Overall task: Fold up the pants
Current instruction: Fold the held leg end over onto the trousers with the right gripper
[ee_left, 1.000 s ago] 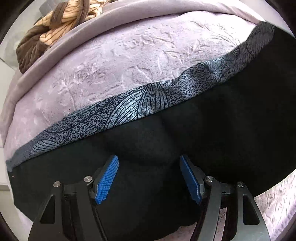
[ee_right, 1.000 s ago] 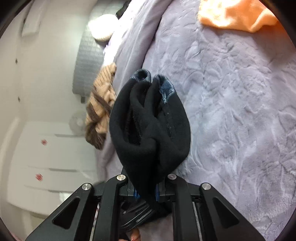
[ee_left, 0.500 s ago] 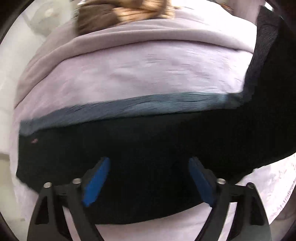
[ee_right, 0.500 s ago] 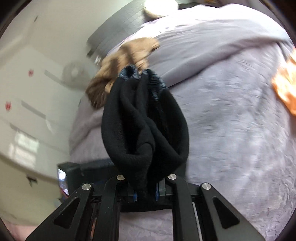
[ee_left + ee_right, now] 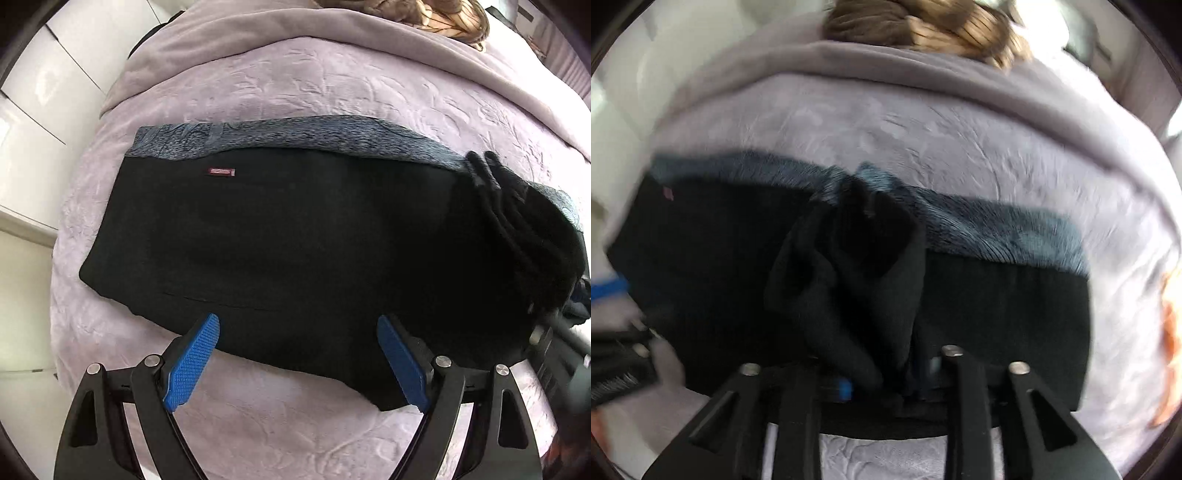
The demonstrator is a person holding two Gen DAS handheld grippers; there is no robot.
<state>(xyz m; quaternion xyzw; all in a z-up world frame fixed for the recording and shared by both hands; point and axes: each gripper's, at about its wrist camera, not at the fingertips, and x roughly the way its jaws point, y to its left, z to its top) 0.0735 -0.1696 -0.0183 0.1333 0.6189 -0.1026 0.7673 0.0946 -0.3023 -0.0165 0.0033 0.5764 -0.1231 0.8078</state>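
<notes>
At the far left a white cabinet (image 5: pixel 33 122) stands beside the bed, and the lilac embossed bedspread (image 5: pixel 295 88) covers the rest of the scene. The black pants (image 5: pixel 280 236) lie flat across the bedspread, folded into a long band, with a grey-blue patterned strip (image 5: pixel 295 134) along the far edge and a small red label (image 5: pixel 221 171) near the left end. The left gripper (image 5: pixel 295 363) hangs above the near edge of the pants with its blue pads (image 5: pixel 192 362) wide apart; nothing is between them and they touch no cloth. Further right, a bunched black end of the pants (image 5: pixel 857 280) rises over the flat part and goes down between the fingers of the right gripper (image 5: pixel 882 384). Its jaws have just been opening, with the cloth between them, but this view is blurred and I cannot tell if the pads press on it. Behind, at the top edge, lies a brown striped garment (image 5: pixel 923 29), and an orange cloth (image 5: pixel 1171 332) shows at the far right.
</notes>
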